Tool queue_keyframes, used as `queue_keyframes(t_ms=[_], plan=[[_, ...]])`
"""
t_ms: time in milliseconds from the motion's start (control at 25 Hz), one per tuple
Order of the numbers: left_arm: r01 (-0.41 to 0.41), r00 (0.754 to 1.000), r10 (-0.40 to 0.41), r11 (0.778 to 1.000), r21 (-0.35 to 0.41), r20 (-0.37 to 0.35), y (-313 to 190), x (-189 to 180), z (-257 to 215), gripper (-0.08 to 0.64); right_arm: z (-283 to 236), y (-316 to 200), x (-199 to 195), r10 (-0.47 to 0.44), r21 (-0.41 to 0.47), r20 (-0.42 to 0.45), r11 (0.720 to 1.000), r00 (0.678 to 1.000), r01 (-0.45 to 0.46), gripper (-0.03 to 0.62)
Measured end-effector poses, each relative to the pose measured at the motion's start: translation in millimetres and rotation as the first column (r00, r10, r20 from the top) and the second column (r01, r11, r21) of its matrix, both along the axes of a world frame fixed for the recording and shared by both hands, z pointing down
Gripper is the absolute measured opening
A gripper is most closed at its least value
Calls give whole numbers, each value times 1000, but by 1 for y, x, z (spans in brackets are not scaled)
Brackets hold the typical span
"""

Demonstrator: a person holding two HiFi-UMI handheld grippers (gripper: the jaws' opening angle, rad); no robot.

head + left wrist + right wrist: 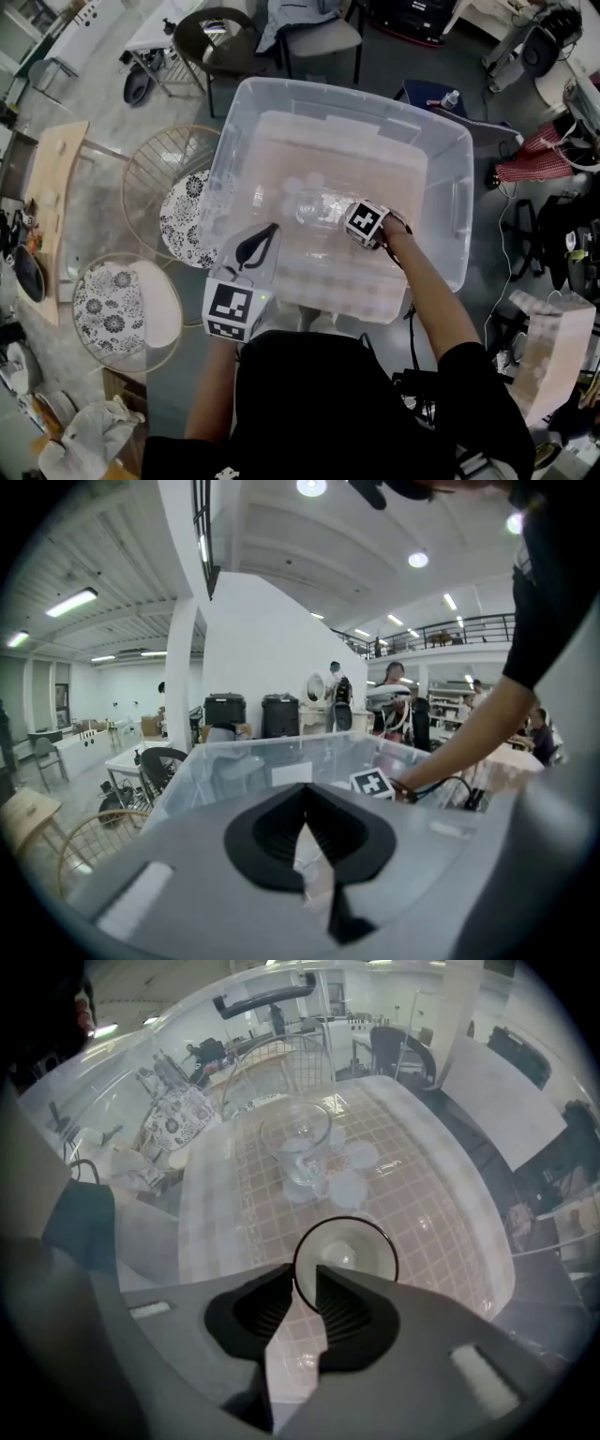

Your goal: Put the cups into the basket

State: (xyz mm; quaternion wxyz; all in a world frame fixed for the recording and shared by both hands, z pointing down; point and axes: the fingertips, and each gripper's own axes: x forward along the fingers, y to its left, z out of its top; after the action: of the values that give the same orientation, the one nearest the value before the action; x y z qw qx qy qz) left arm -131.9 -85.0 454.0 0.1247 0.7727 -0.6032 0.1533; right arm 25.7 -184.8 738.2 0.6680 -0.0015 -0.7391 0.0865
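Head view: a big clear plastic basket (448, 178) fills the middle of the scene, and a checked pattern shows through its floor. Two wire stools with flowered cushions (178, 202) (122, 309) stand just beside its left wall.

The person's right forearm (431, 300) reaches over the near rim into the basket. It carries the right gripper (364, 225), which points straight down at the basket floor. The left gripper (265, 236) is above the near left corner of the basket, tilted slightly downward.

In the left gripper view, the left gripper (306, 791) has its jaws closed together with nothing between them. It looks across the basket toward the right gripper's marker cube (372, 783).

In the right gripper view, the right gripper (304, 1274) has its jaws a narrow way apart. The near rim of a dark-rimmed cup (347, 1255) passes through the gap, with space on either side, so the pads are not pressing on it. That cup stands upright on the basket floor.

Farther along the floor stands a second, taller clear cup (298, 1143) (309, 202), also upright and well apart from the first. A few small pale round pieces (349, 1185) lie at its foot, but I cannot tell what they are.
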Motion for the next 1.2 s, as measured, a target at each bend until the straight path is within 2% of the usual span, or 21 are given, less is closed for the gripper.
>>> queue_keyframes(t_ms=[160,240,400,600,760,960,1200], plan=[[-11,1000,11,1000,9,-9,-1,7,-2,8,-15,-1,4,-6,5,7,1000,1000,6,80],[-14,1000,14,1000,15,-12,-1,10,-3,8,-28,-2,3,-2,17,36,1000,999,1,58],[-20,1000,20,999,27,-12,1,18,-9,8,-65,-8,2,0,79,127,997,992,-10,7],[-33,999,33,998,45,0,4,32,-17,8,-118,-3,-6,-1,139,284,989,959,-40,5],[-27,1000,27,998,54,-3,8,46,-24,8,-168,14,-18,-30,172,442,984,897,-52,3],[-41,999,40,997,69,19,13,66,-32,8,-220,32,-24,-61,215,613,972,788,-93,3],[-35,998,29,994,101,54,25,91,-46,8,-275,47,-11,-92,291,733,938,674,-188,3]])
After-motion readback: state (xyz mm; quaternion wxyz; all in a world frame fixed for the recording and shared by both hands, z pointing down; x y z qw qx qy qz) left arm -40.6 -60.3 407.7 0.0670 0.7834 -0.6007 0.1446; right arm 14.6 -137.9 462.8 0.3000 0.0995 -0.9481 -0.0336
